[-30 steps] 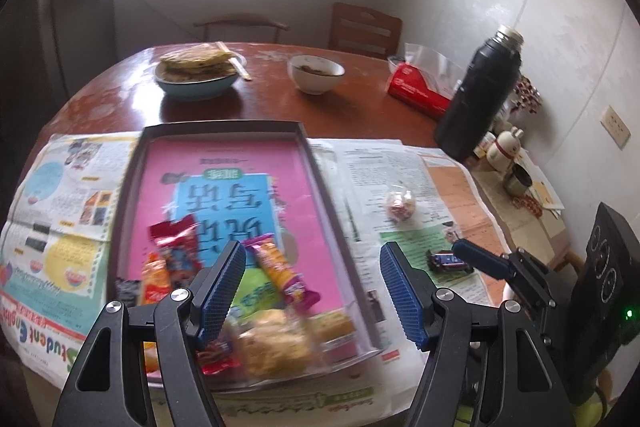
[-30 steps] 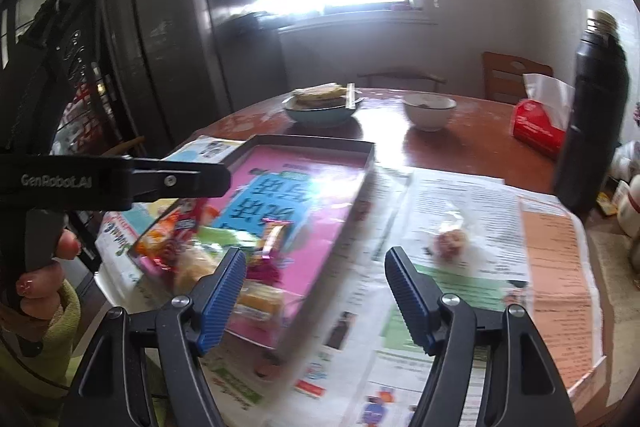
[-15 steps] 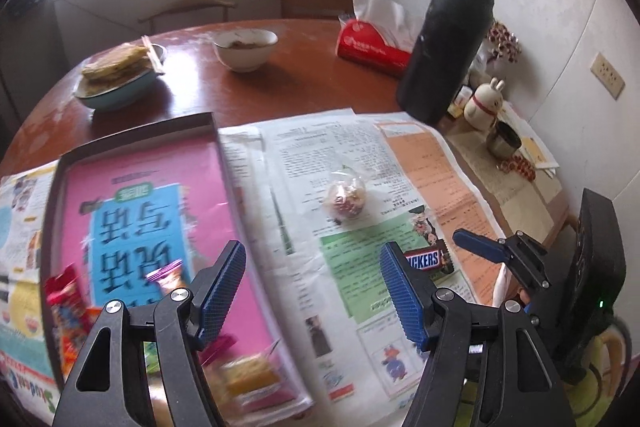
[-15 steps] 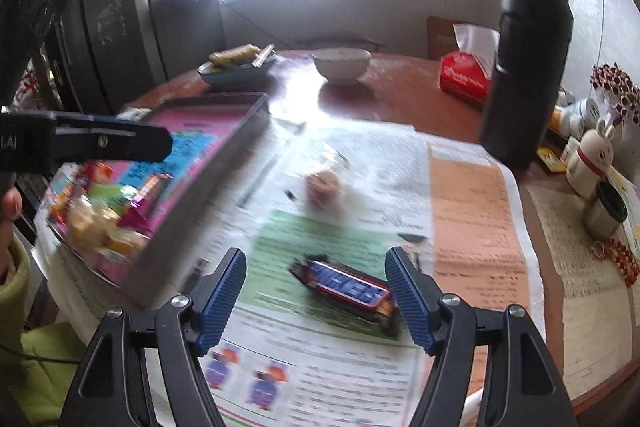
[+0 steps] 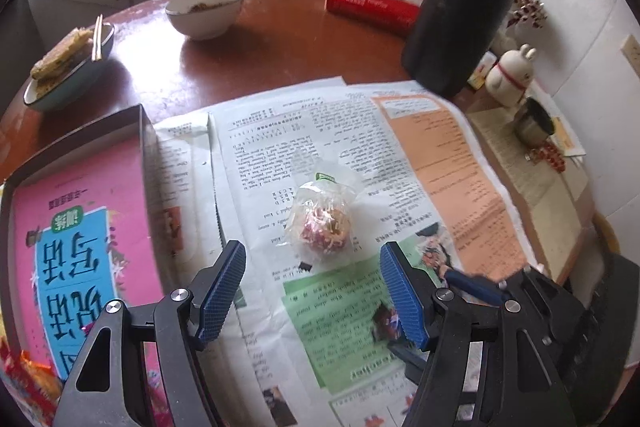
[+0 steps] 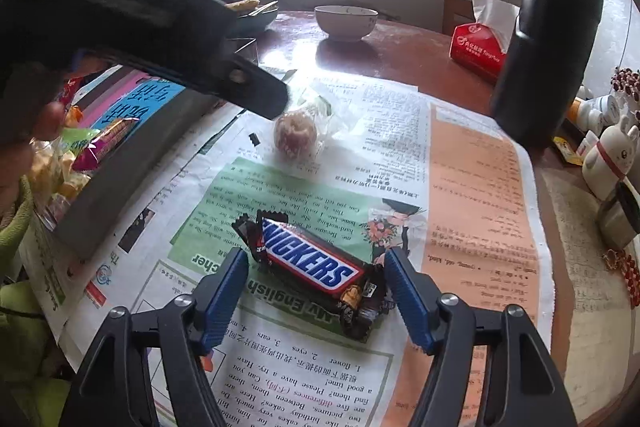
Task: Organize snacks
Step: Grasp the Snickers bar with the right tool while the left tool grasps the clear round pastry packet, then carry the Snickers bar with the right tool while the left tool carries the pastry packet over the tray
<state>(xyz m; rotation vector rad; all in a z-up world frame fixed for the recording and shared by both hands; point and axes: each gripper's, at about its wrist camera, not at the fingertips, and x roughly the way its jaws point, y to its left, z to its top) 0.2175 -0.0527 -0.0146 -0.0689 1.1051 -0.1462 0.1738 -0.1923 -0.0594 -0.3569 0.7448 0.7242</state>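
Mostly done: tray (image 6: 132, 163) holds several snacks; chocolate bar (image 6: 316, 267) sits between the closing right claw (image 6: 316, 291), wrapped ball (image 5: 322, 223) ahead of the open left claw (image 5: 312, 291)

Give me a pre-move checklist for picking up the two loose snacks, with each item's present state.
1. Right hand-held gripper straddles the Snickers bar: ok; its jaws have just been closing.
2. Pads pressing the bar: cannot tell.
3. Left hand-held gripper open, nothing between its jaws: ok.
4. Wrapped round snack ahead of the left fingertips, not yet between them: not ok.
5. Tray has bare room for more snacks: ok.
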